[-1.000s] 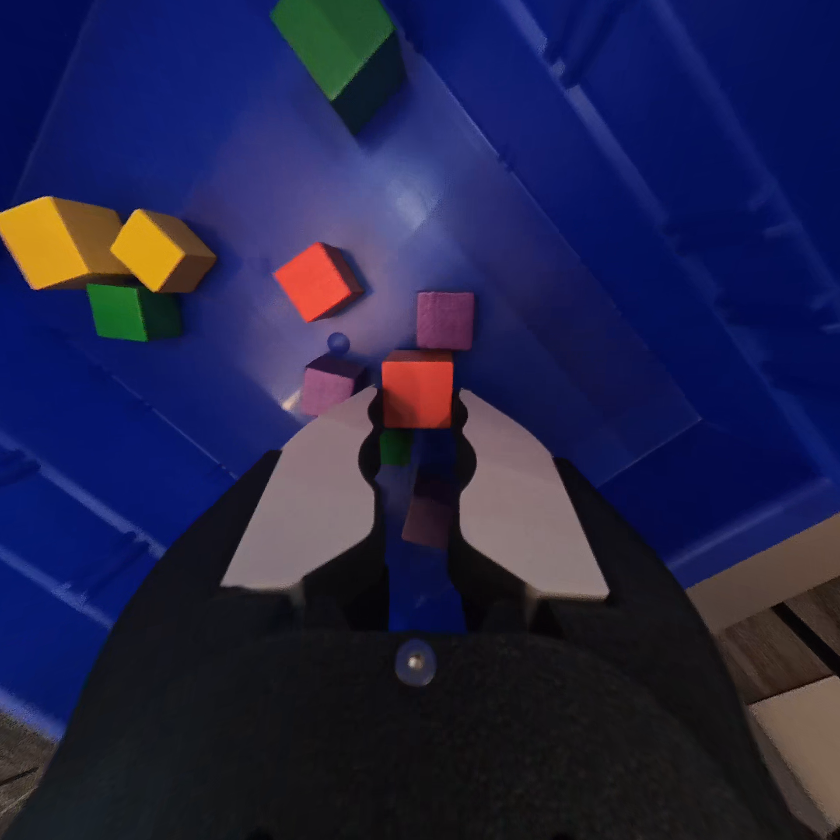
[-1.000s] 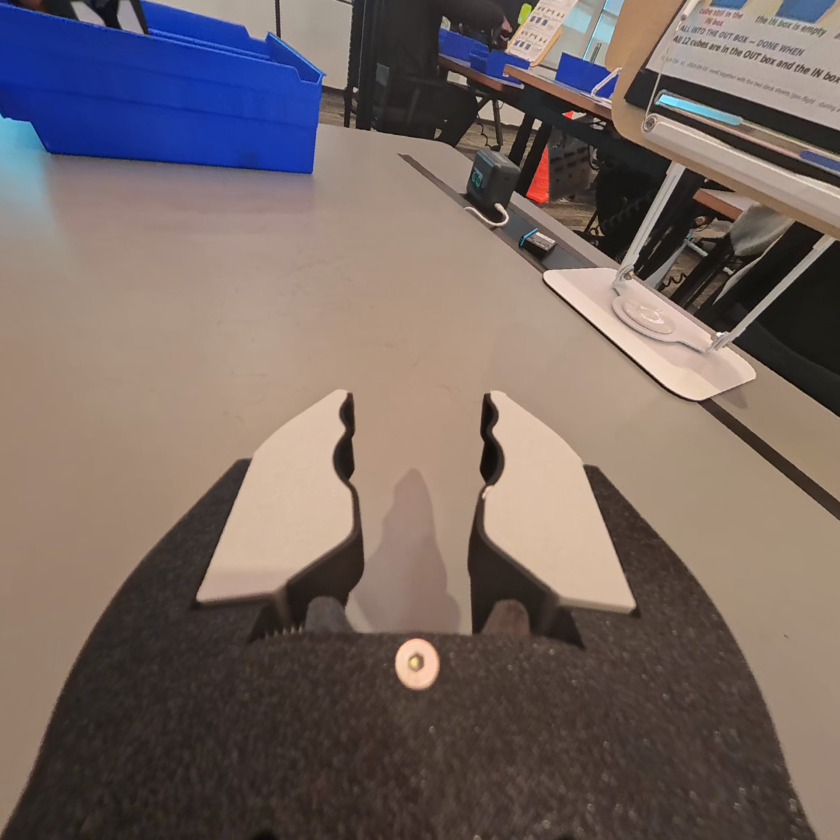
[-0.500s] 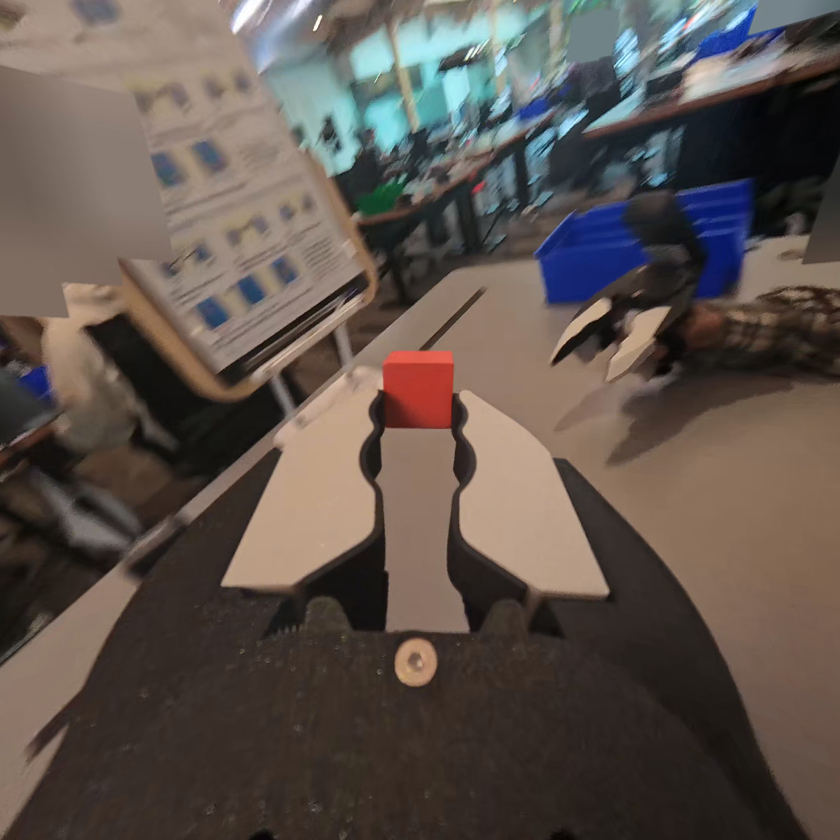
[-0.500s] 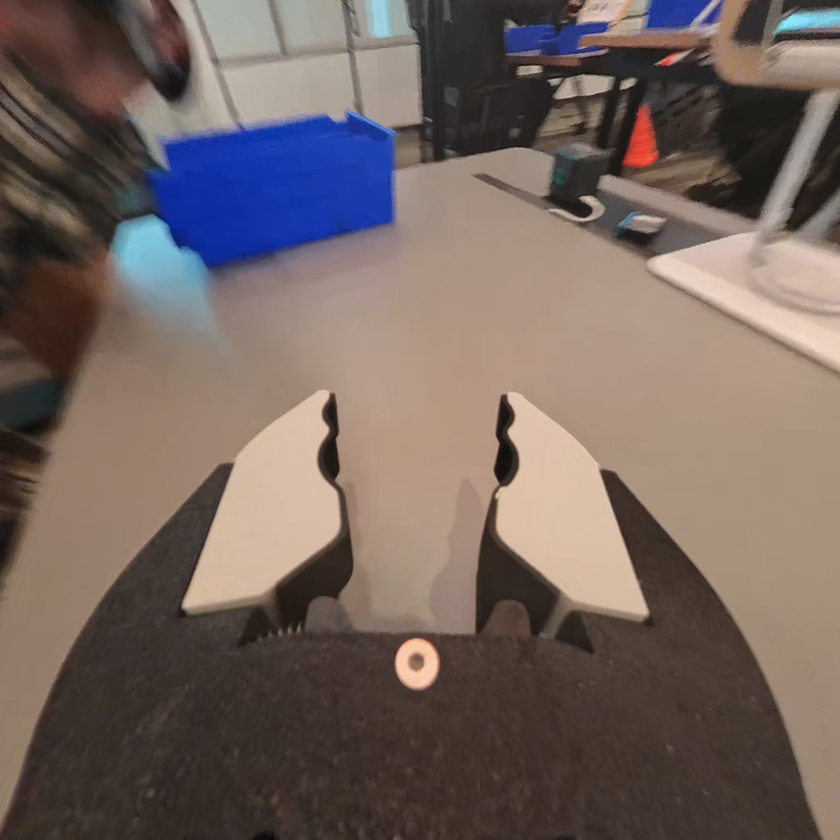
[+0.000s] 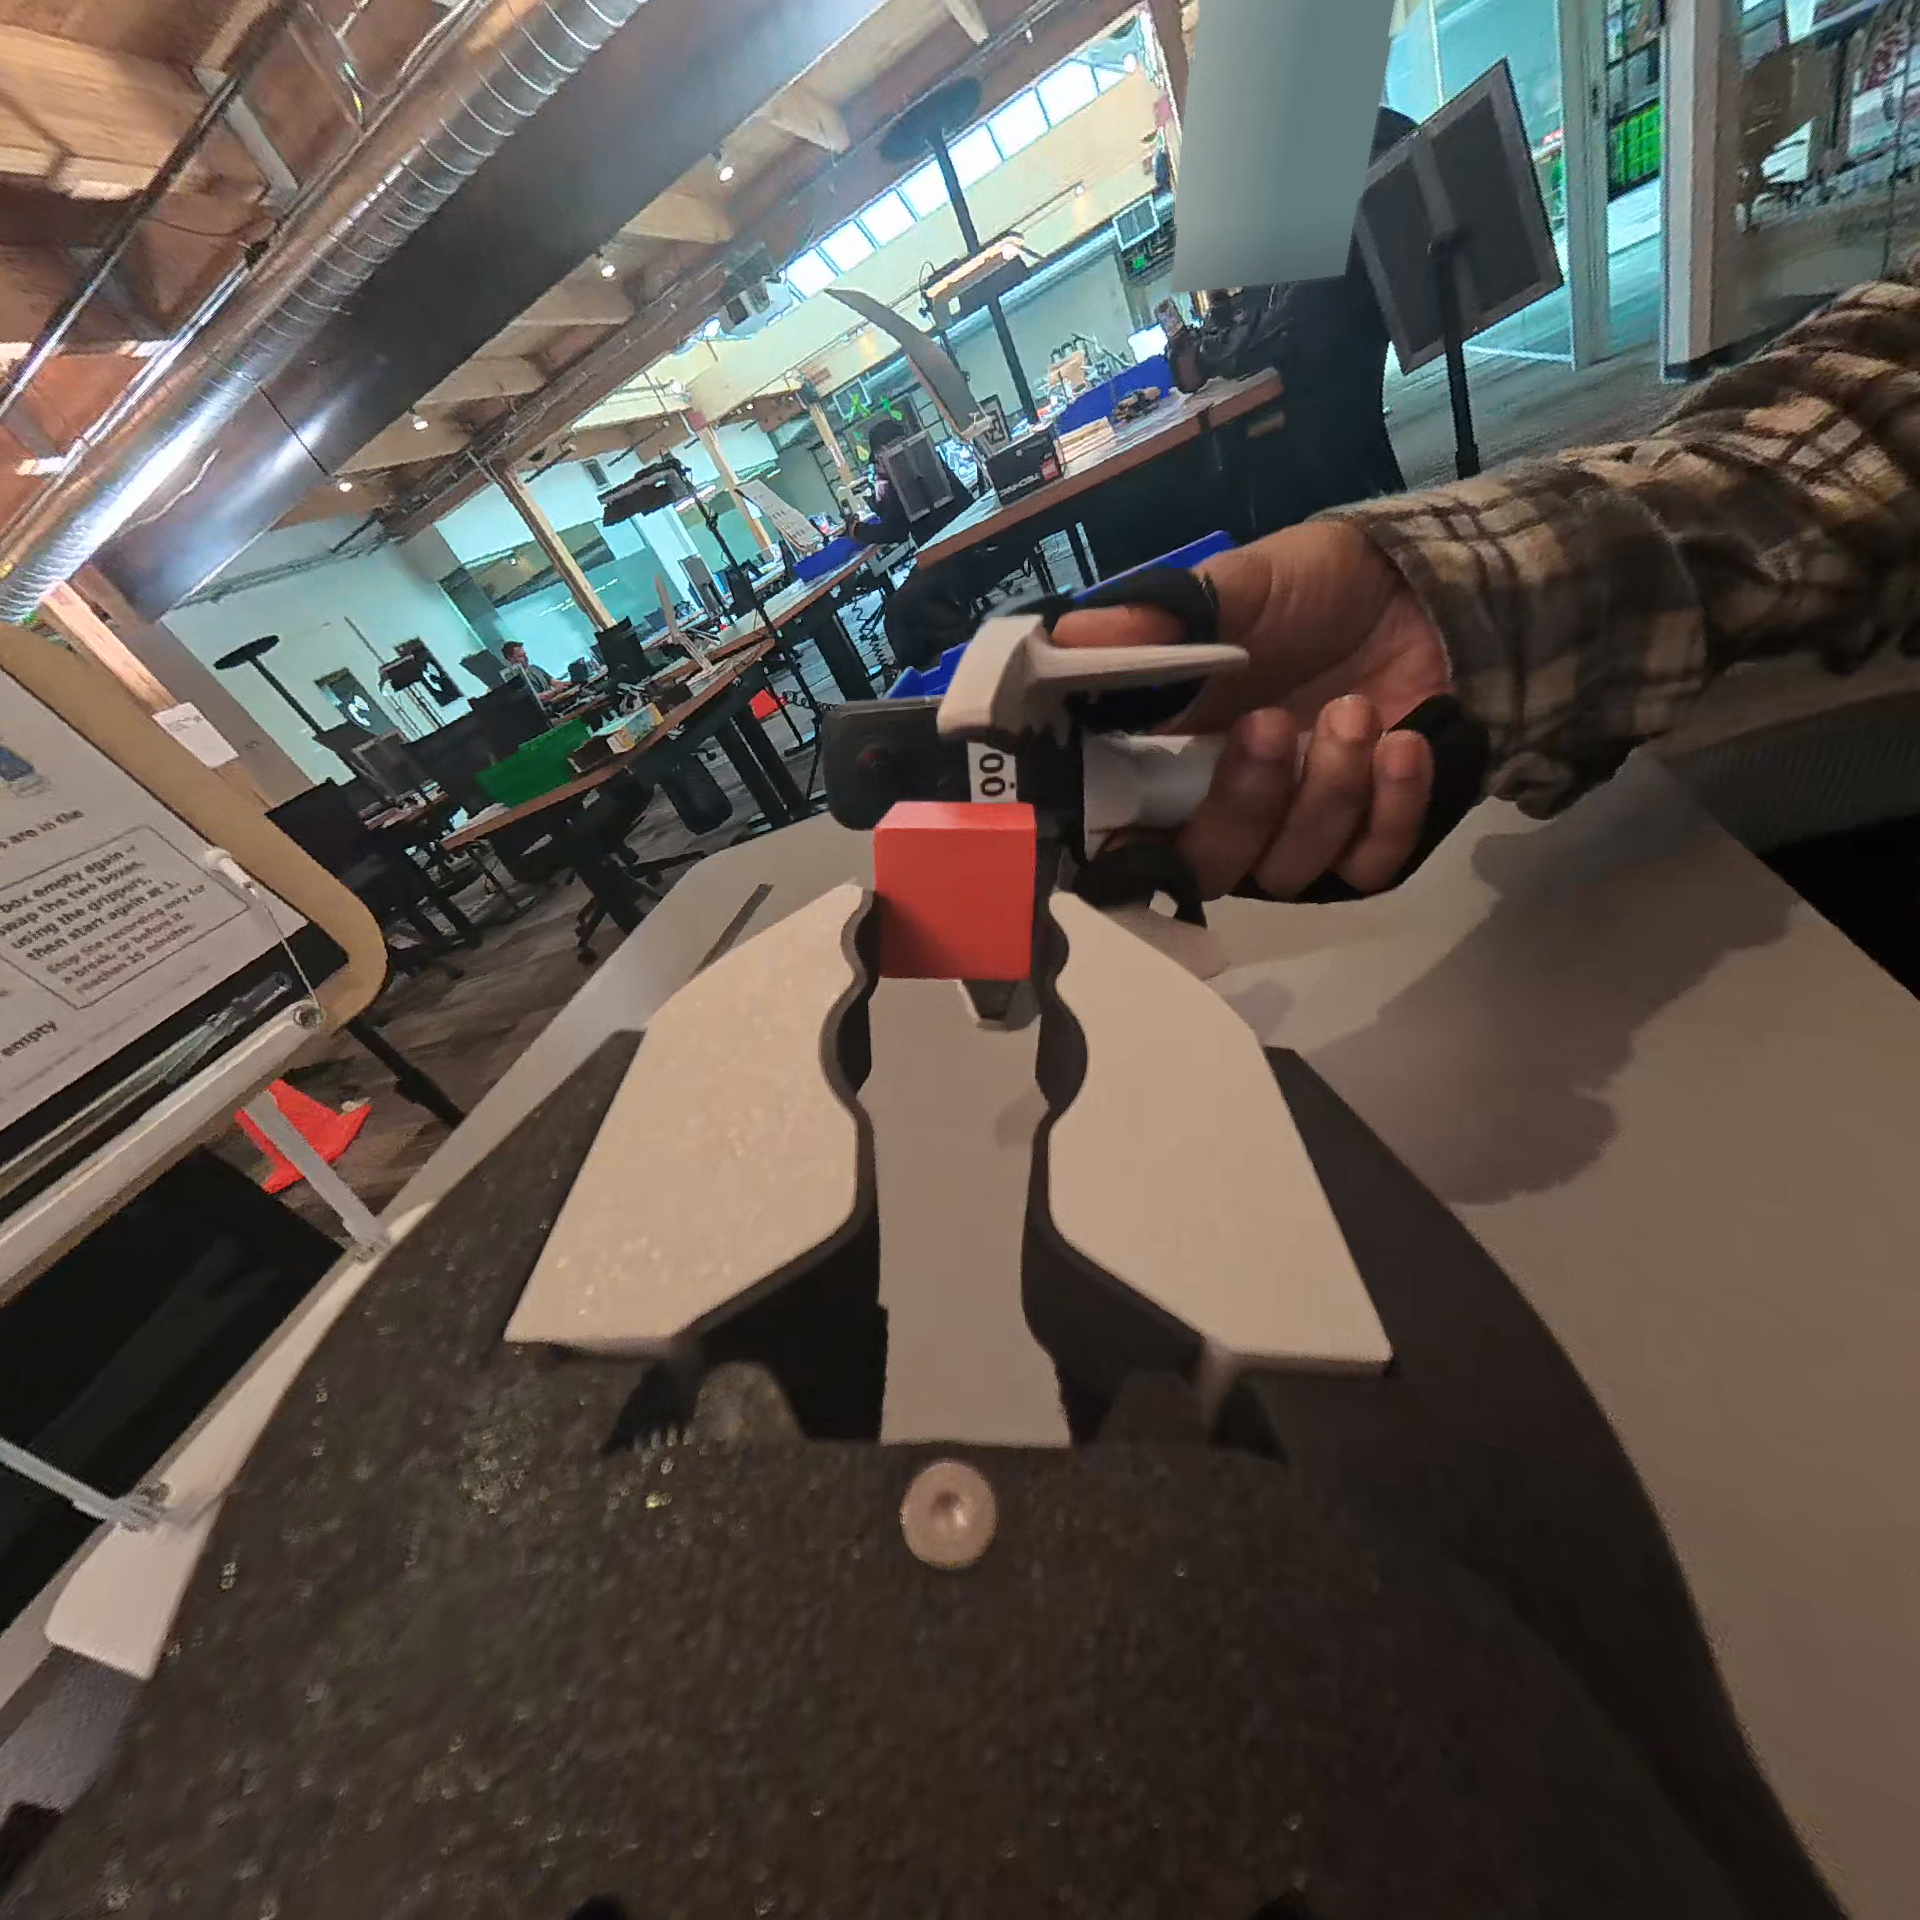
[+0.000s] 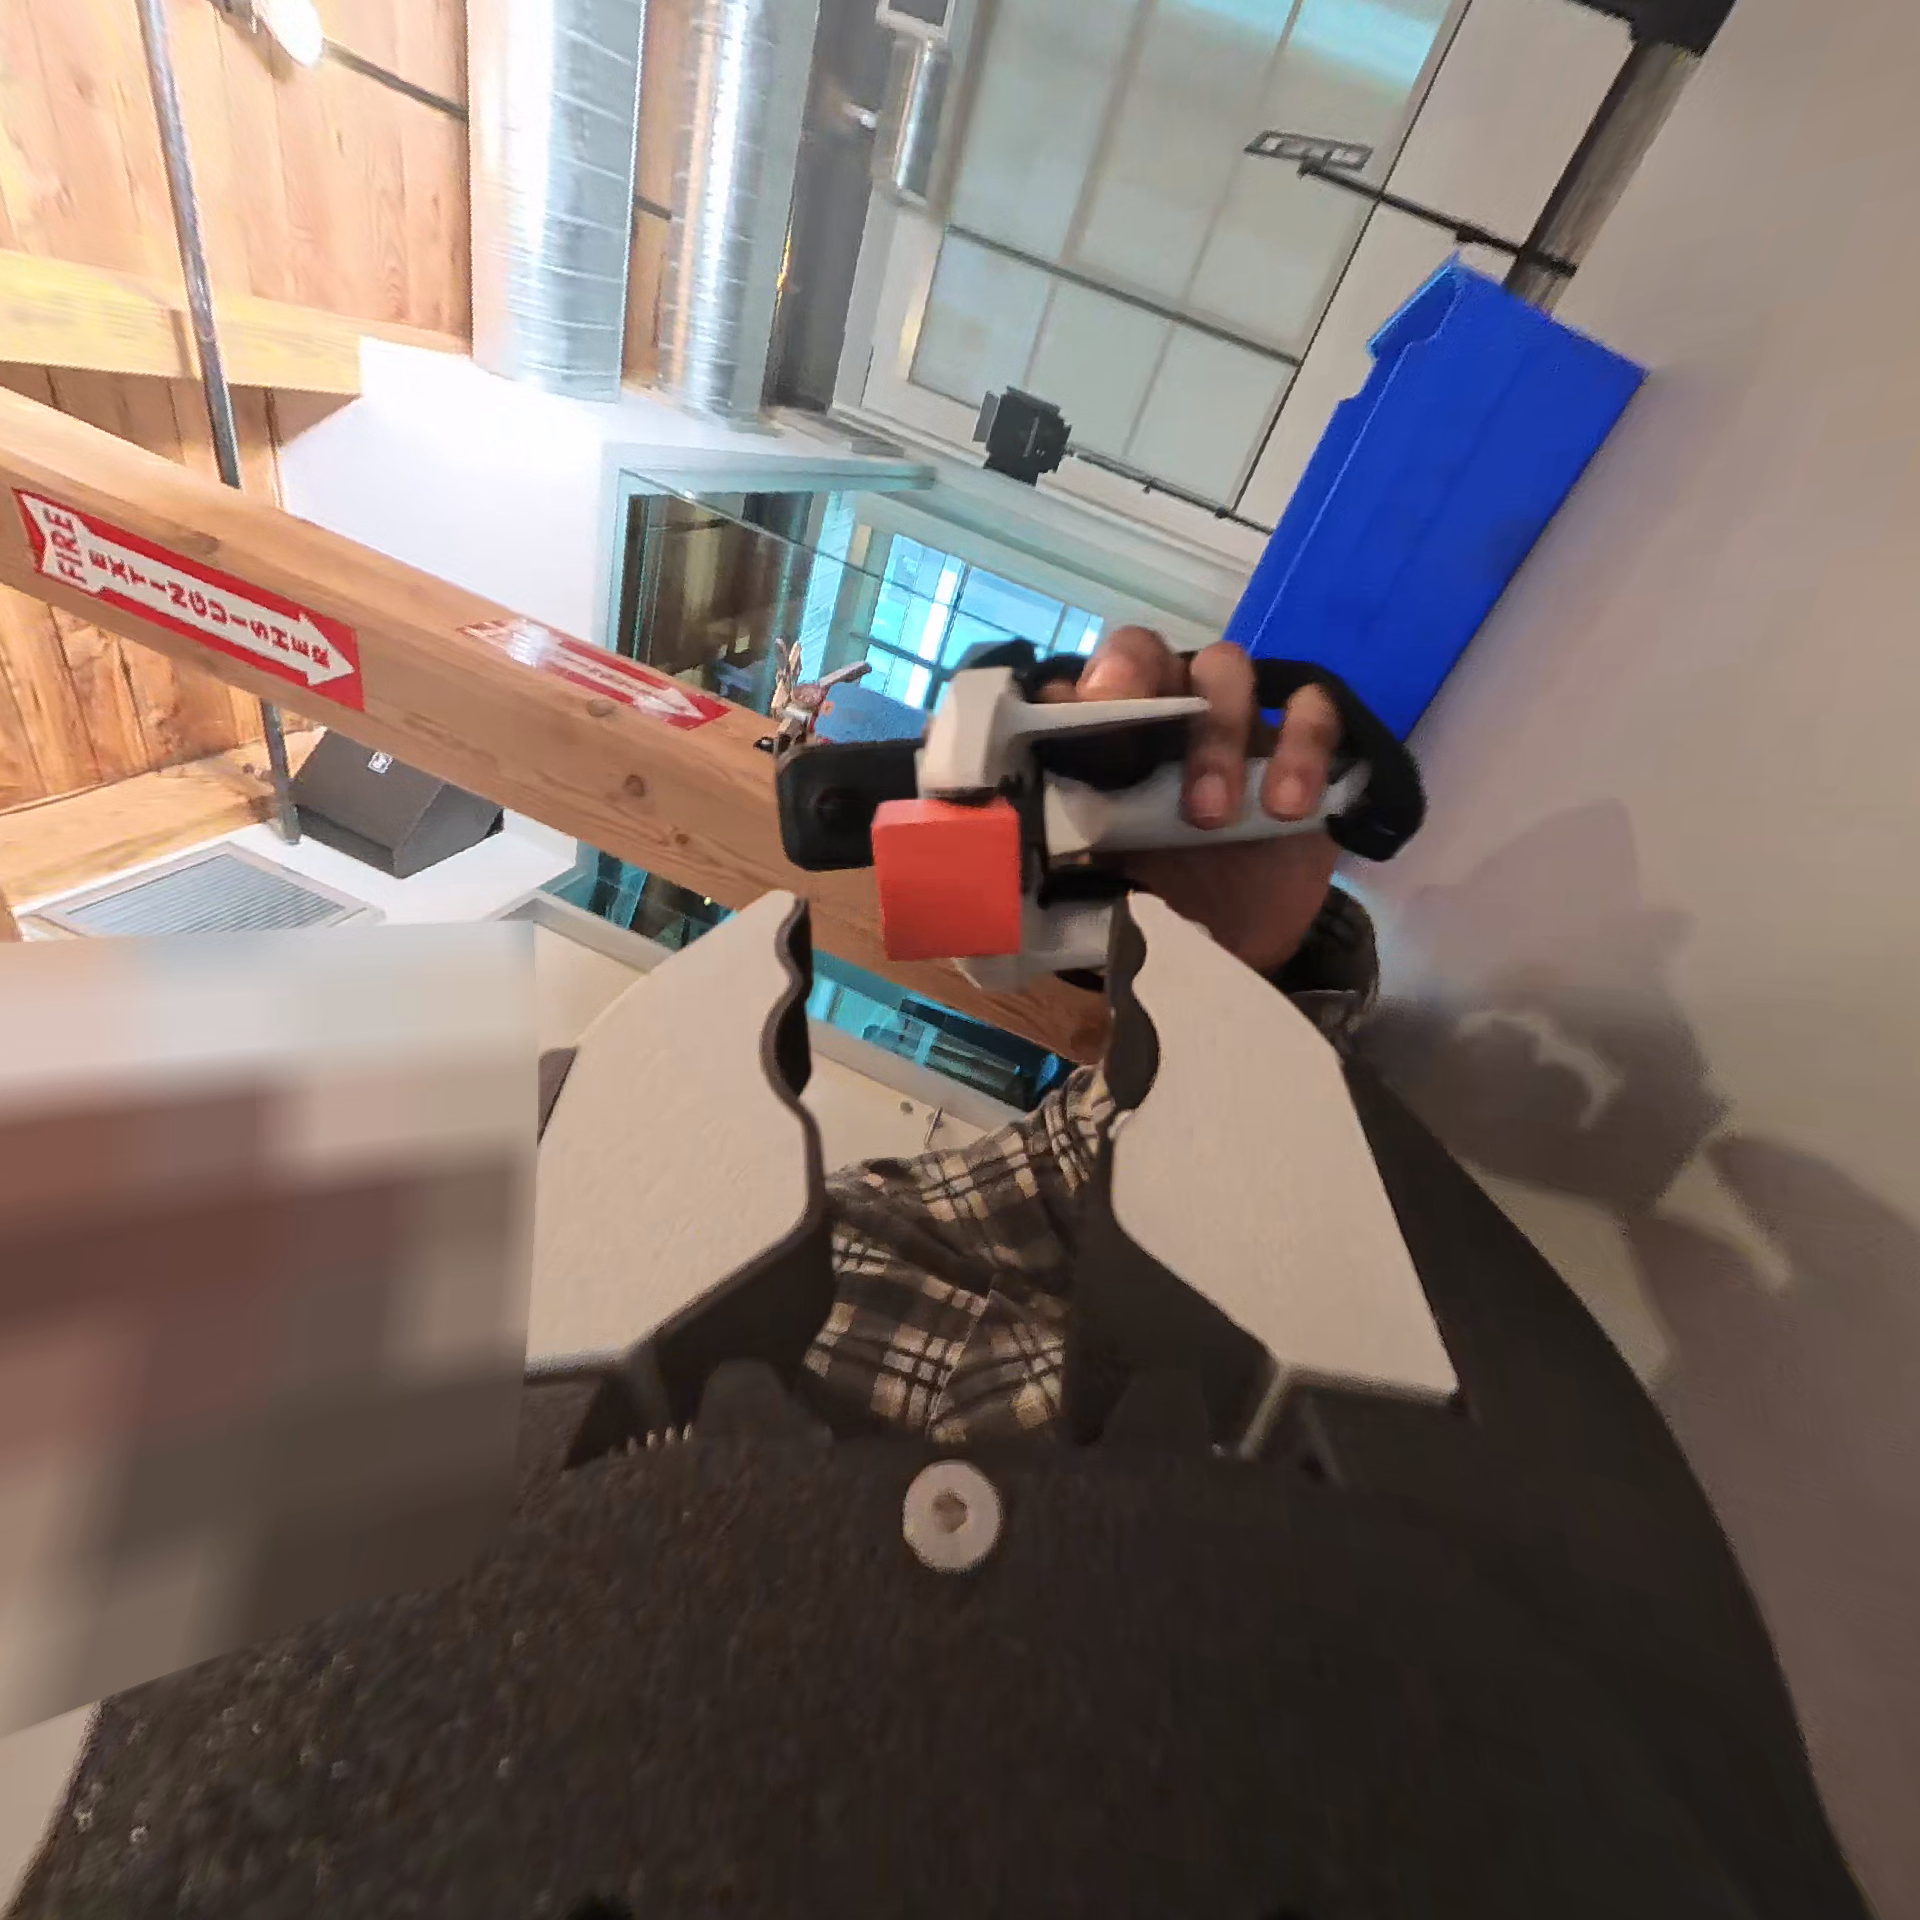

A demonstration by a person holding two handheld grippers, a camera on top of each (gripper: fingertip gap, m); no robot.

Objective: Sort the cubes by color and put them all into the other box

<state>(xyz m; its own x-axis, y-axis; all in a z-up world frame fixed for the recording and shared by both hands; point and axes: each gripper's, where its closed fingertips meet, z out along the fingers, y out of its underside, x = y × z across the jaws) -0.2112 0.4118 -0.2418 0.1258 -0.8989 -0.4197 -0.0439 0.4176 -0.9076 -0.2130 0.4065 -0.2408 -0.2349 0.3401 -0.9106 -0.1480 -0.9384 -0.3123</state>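
Between the left gripper's point(image 5: 954, 940) jaws sits one red cube point(image 5: 954, 896), clenched at the very tips, its flat sides against the two inner faces. A second ago those jaws held the same cube low inside a blue box among yellow, green, purple and red cubes; now the box floor is gone from the left wrist view, and the cube hangs in the air above the grey surface point(image 5: 1558, 1091). The right gripper point(image 6: 954, 935) has swung as well: a second ago it lay released and level over the bare surface, and now it is rolled on its side and faces the left one at close range, its jaws spread wide and empty, the cube just beyond their tips. Whether any jaw of the right gripper touches the cube I cannot tell.

I judge this a hand-over in mid-air, the left passing the cube across so the right can carry it on.

Counted now: one red cube, two grippers, two hands (the right hand point(image 5: 1309, 748) far and right in the left wrist view). One blue box point(image 6: 1444, 520) stands on the surface behind the left gripper in the right wrist view; a second blue box point(image 5: 1164, 556) shows only as an edge behind the right hand. No other cube is in sight.
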